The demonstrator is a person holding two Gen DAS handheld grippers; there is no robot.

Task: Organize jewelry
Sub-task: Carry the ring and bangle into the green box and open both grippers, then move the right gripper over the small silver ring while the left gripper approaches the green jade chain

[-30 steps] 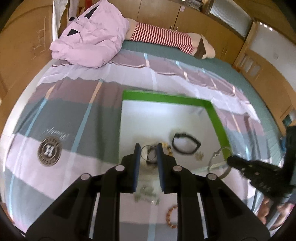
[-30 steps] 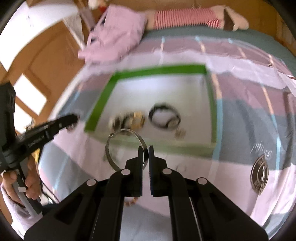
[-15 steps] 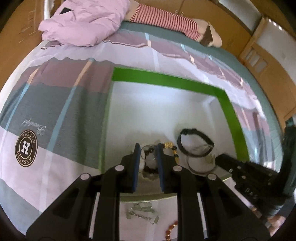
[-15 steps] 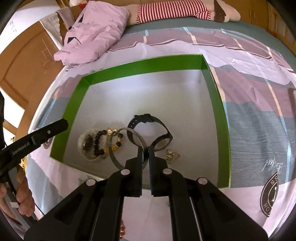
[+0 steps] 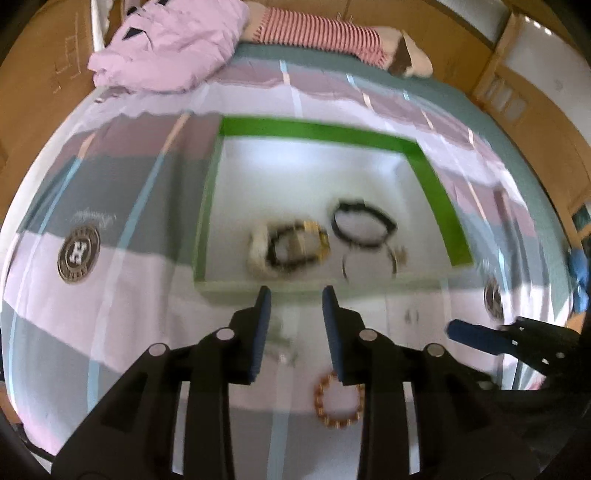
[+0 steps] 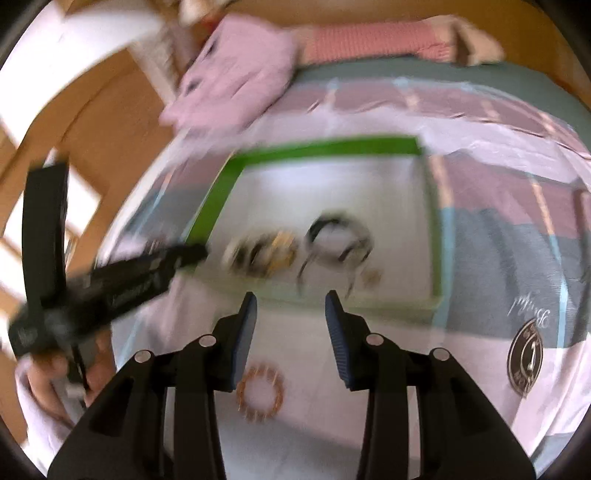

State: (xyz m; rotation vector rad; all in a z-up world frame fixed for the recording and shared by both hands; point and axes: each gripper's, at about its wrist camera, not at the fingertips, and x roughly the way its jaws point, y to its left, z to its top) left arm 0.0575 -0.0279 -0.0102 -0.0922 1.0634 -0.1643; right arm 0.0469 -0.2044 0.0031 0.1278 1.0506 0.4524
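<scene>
A white tray with a green rim [image 5: 314,129] lies on the bed. Inside it rest a cluster of beaded bracelets [image 5: 291,245], a black band [image 5: 364,225] and a thin silver hoop [image 5: 369,264]. My left gripper [image 5: 295,299] hovers just short of the tray's near edge, its jaws opening with nothing held. A small silver chain [image 5: 280,343] lies on the cover behind the gap. My right gripper [image 6: 290,302] is likewise back from the tray [image 6: 325,147], its jaws opening and empty. An orange bead bracelet [image 6: 260,391] lies on the cover under it. The right wrist view is blurred.
A striped bedspread with a round logo patch [image 5: 78,254] covers the bed. A pink bundle of cloth [image 5: 166,48] and a red-striped cushion [image 5: 317,33] sit at the far end. Wooden cupboards [image 5: 535,122] stand to the right. A hand [image 6: 55,369] holds the left gripper.
Both grippers opened and drew back from the tray toward its near edge. The beaded bracelets left the left gripper and the silver hoop left the right one; both now lie in the tray.
</scene>
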